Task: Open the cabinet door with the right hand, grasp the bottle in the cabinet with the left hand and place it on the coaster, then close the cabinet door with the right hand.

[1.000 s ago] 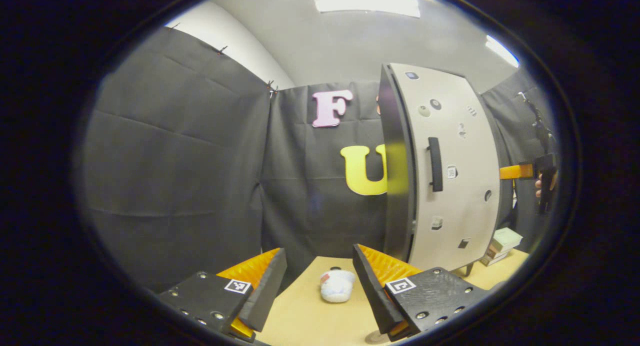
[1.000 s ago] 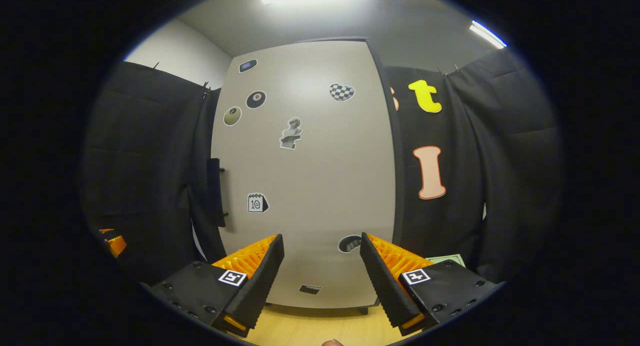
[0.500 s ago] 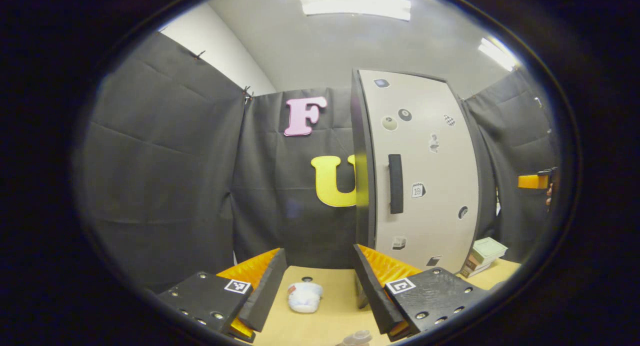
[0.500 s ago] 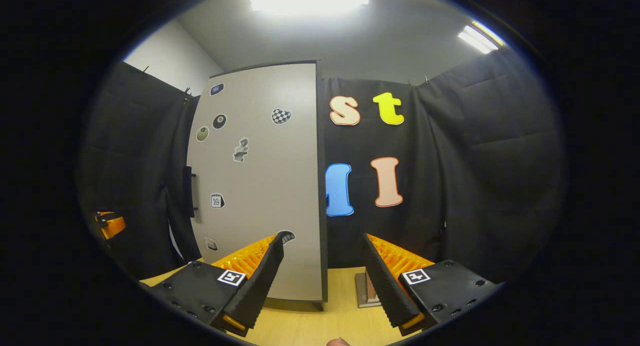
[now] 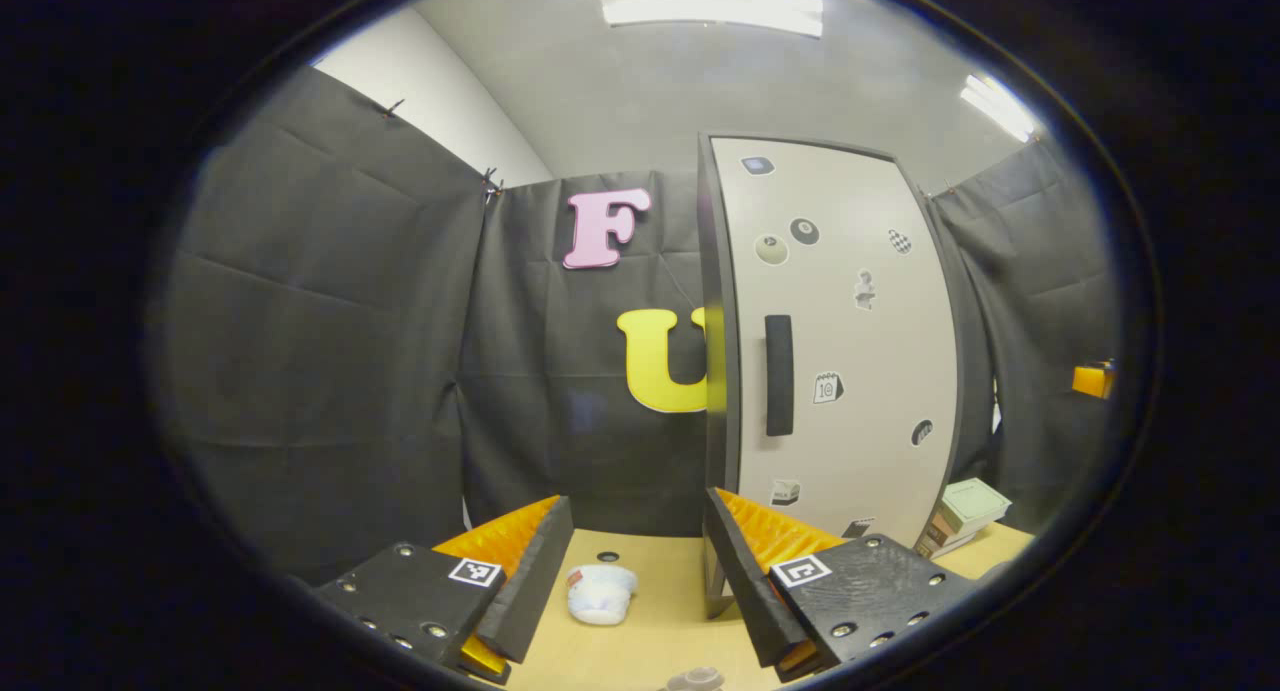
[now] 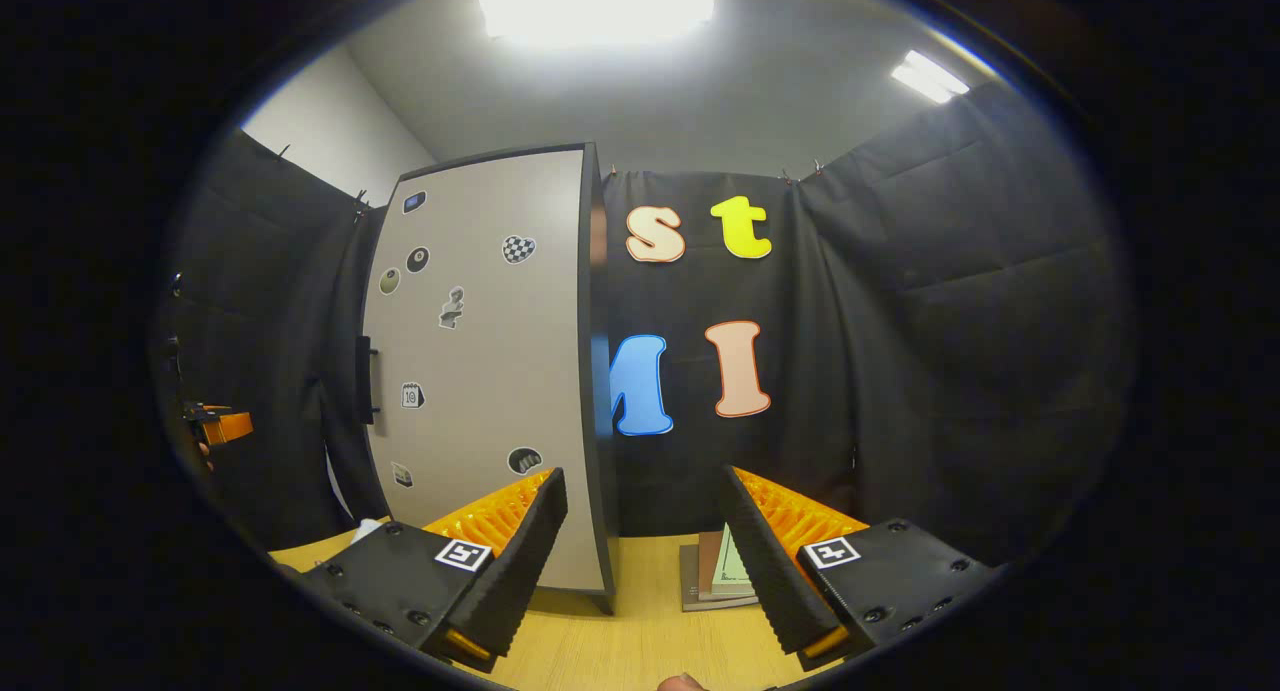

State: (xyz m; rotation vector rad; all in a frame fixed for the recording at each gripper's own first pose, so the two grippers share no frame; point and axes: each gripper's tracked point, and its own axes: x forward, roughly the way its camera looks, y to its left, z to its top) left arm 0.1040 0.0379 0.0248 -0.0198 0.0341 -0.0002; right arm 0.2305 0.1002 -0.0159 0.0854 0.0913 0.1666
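The cabinet (image 5: 840, 371) stands upright on the table, its pale door flat against the dark frame, with a black vertical handle (image 5: 779, 375). A white squat bottle-like object (image 5: 598, 593) rests on the tabletop between my left gripper's fingers and beyond them. My left gripper (image 5: 635, 581) is open and holds nothing. In the right gripper view the cabinet (image 6: 480, 371) fills the left half, its handle (image 6: 365, 379) on its far edge. My right gripper (image 6: 645, 561) is open and empty, well back from the door. The left gripper (image 6: 220, 426) shows far left there.
A stack of books (image 5: 965, 511) lies right of the cabinet, seen also as books (image 6: 715, 576) behind my right fingers. A small dark disc (image 5: 607, 557) lies behind the white object. A grey round thing (image 5: 695, 679) sits at the bottom edge. The wooden table (image 6: 640, 641) runs beneath.
Both grippers have drawn back from the cabinet, which now looks smaller. In the right gripper view it has slid to the left, uncovering the wall and the books.
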